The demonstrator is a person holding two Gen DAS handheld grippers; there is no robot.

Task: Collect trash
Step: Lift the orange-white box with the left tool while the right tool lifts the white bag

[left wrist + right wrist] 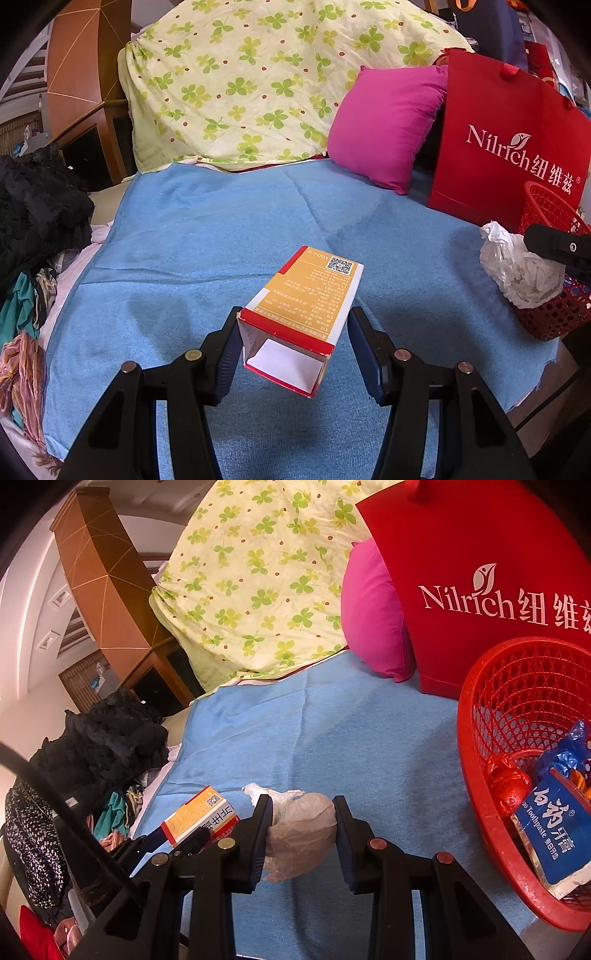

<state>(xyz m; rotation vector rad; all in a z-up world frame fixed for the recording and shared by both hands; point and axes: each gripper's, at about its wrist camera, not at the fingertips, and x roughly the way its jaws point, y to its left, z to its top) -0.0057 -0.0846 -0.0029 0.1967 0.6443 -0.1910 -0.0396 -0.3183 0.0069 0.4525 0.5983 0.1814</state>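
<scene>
An orange, red and white carton (303, 314) lies on the blue cloth (221, 240), its open end toward me. My left gripper (293, 345) is open, its fingers on either side of the carton's near end. My right gripper (303, 834) is shut on a crumpled whitish wad of tissue and plastic (301, 830), held above the cloth; the wad also shows in the left wrist view (517, 269) beside the basket. The carton (201, 818) shows at the lower left of the right wrist view. A red mesh basket (476, 768) at the right holds a blue toothpaste box (554, 834) and wrappers.
A red Nilrich paper bag (509, 140) and a pink pillow (388, 125) stand behind the basket. A clover-print quilt (258, 74) is heaped at the back. Dark clothes (37, 206) are piled off the cloth's left edge. The basket also shows at the right (561, 321).
</scene>
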